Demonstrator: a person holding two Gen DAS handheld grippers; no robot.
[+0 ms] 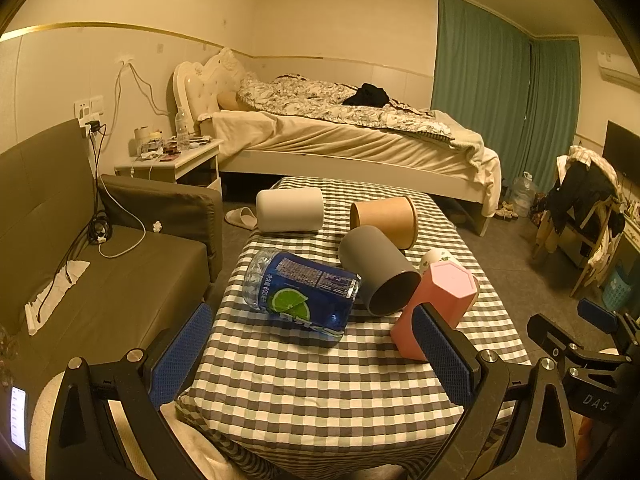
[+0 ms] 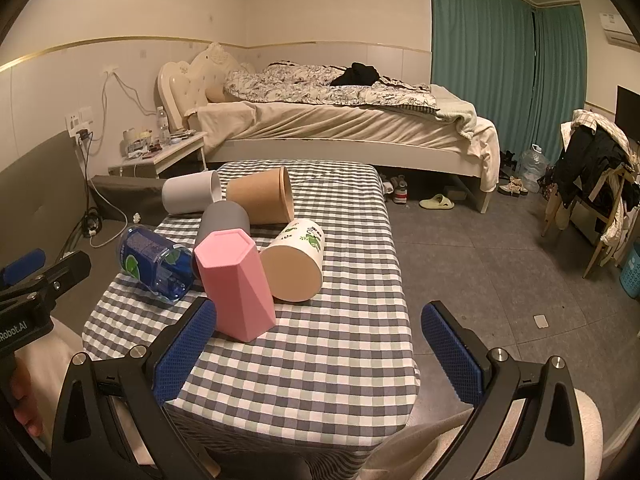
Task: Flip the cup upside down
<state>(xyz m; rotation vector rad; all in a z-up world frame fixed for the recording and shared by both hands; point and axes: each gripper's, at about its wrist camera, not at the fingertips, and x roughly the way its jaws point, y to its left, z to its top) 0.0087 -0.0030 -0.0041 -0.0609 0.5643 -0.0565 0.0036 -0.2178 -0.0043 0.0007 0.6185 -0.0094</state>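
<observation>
On the checked tablecloth (image 1: 312, 376) (image 2: 320, 344) a pink hexagonal cup (image 1: 436, 304) (image 2: 236, 284) stands with its closed base up. A grey cup (image 1: 376, 268) (image 2: 224, 220), a brown paper cup (image 1: 386, 218) (image 2: 260, 198), a white cup (image 1: 290, 210) (image 2: 188, 196) and a frog-print cup (image 2: 296, 260) lie on their sides. A blue lime bottle (image 1: 304, 292) (image 2: 156, 264) lies beside them. My left gripper (image 1: 312, 356) is open and empty, its right finger in front of the pink cup. My right gripper (image 2: 320, 352) is open and empty, just right of the pink cup.
A dark sofa (image 1: 100, 264) runs along the table's left side. A bed (image 1: 352, 136) (image 2: 340, 120) stands behind the table. A chair with clothes (image 2: 596, 184) and a blue basket (image 2: 632, 272) are at the right. Slippers (image 2: 436, 202) lie on the grey floor.
</observation>
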